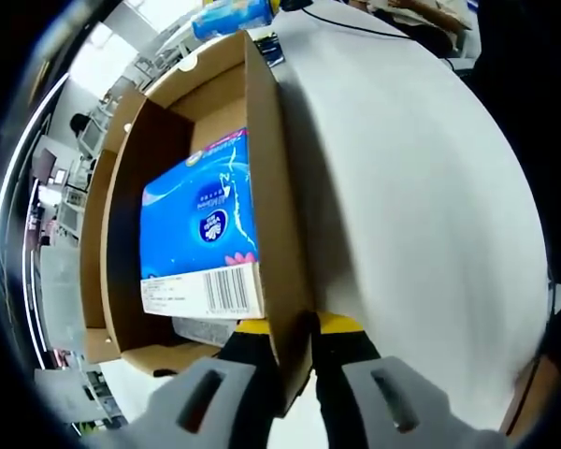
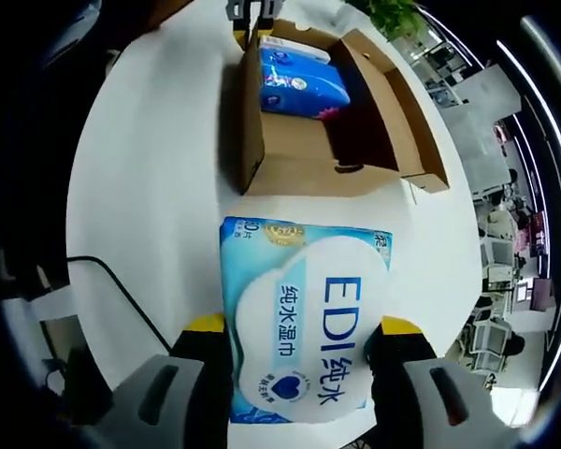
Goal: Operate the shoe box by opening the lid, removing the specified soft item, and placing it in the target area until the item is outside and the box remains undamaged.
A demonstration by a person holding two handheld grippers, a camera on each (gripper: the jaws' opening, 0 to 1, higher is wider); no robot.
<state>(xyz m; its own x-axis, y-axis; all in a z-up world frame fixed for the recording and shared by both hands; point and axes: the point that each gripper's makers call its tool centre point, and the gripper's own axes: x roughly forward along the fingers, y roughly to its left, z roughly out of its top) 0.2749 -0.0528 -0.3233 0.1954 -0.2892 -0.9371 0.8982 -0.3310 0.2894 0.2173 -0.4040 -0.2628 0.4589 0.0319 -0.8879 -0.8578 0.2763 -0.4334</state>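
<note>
My tabletop (image 2: 150, 159) is plain white. The open cardboard shoe box (image 2: 309, 173) stands directly on it, its flaps spread out to 1 side. A thin black cable (image 2: 122, 290) trails over the surface near the edge. In the left gripper view, the same tabletop (image 1: 421, 206) runs bare beside the box wall (image 1: 271, 187).

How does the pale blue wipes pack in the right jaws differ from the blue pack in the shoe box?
The wipes pack is outside the shoe box, clamped by the right gripper; the blue pack lies inside, ungripped. The wipes pack is pale blue with a white panel and large lettering; the blue pack is deeper blue with a barcode end. The left gripper pinches the box wall. Both packs look soft.
</note>
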